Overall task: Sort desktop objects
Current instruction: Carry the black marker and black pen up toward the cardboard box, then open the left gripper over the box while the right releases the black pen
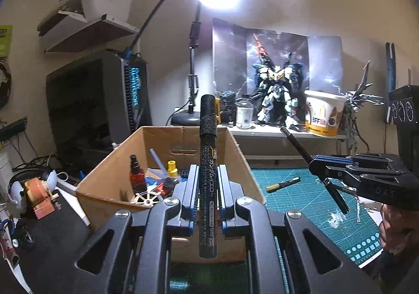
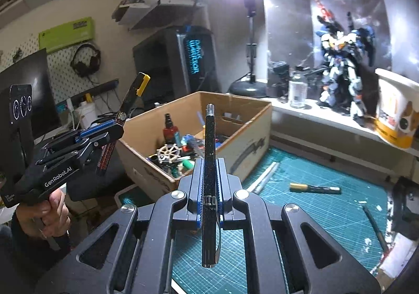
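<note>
The black marker (image 1: pixel 208 176) stood clamped in the left gripper (image 1: pixel 208 205) jaws, poised before the cardboard box (image 1: pixel 242 160), presumably for dropping in; the right gripper (image 2: pixel 209 197) jaws pinched a dark pen (image 2: pixel 209 179); another marker (image 2: pixel 315 188) lay on the counter's cutting mat (image 2: pixel 327 215)

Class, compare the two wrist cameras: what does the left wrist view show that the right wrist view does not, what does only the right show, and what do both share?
Only the left wrist view shows the right gripper from the side, shut on its black pen.

Only the right wrist view shows the left gripper from the side, the hand holding it, the marker's yellow cap, and headphones on a pegboard.

Both show the cardboard box of small items, the green cutting mat, a loose yellow-capped marker on it, and the robot model.
</note>
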A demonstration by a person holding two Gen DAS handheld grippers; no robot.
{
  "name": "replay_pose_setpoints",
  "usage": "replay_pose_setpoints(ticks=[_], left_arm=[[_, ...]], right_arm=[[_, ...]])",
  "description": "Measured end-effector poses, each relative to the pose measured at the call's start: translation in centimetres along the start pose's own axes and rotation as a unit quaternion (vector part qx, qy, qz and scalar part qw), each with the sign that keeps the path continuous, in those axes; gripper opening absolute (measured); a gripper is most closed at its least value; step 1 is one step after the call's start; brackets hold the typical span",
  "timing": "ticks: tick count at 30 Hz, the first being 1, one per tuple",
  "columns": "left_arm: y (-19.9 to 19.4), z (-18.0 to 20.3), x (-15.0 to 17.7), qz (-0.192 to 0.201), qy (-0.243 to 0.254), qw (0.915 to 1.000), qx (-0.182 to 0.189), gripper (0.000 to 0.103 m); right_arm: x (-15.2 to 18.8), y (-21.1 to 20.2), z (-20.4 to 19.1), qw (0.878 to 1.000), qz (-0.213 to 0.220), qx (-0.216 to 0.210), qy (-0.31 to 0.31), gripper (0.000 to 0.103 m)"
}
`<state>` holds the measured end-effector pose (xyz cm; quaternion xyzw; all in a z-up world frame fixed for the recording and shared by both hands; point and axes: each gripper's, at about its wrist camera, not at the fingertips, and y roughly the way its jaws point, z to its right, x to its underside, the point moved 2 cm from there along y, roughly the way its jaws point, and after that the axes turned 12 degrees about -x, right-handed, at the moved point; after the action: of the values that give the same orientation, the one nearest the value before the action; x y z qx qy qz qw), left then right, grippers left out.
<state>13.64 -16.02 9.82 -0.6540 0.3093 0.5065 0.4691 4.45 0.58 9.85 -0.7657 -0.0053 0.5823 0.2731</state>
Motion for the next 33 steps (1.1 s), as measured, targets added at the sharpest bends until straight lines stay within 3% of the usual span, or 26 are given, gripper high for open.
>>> replay_pose_setpoints(ticks=[14, 22, 27, 33], left_arm=[[0.2, -3.3, 0.9, -0.035, -0.013, 0.9986, -0.038, 0.013], [1.0, -4.5, 0.4, -0.061, -0.025, 0.9973, -0.03, 0.013], [2.5, -4.5, -1.1, -0.088, -0.016, 0.9959, -0.015, 0.013], [5.7, -4.6, -3.9, -0.126, 0.014, 0.9916, -0.027, 0.013]], right_arm=[[-0.6, 3.3, -1.5, 0.997, -0.013, -0.074, -0.002, 0.009], [-0.8, 4.7, -0.5, 0.993, -0.031, -0.112, 0.021, 0.009], [-2.8, 5.5, 0.3, 0.991, -0.041, -0.122, 0.018, 0.009], [-6.3, 7.4, 0.5, 0.987, -0.059, -0.147, -0.003, 0.009]])
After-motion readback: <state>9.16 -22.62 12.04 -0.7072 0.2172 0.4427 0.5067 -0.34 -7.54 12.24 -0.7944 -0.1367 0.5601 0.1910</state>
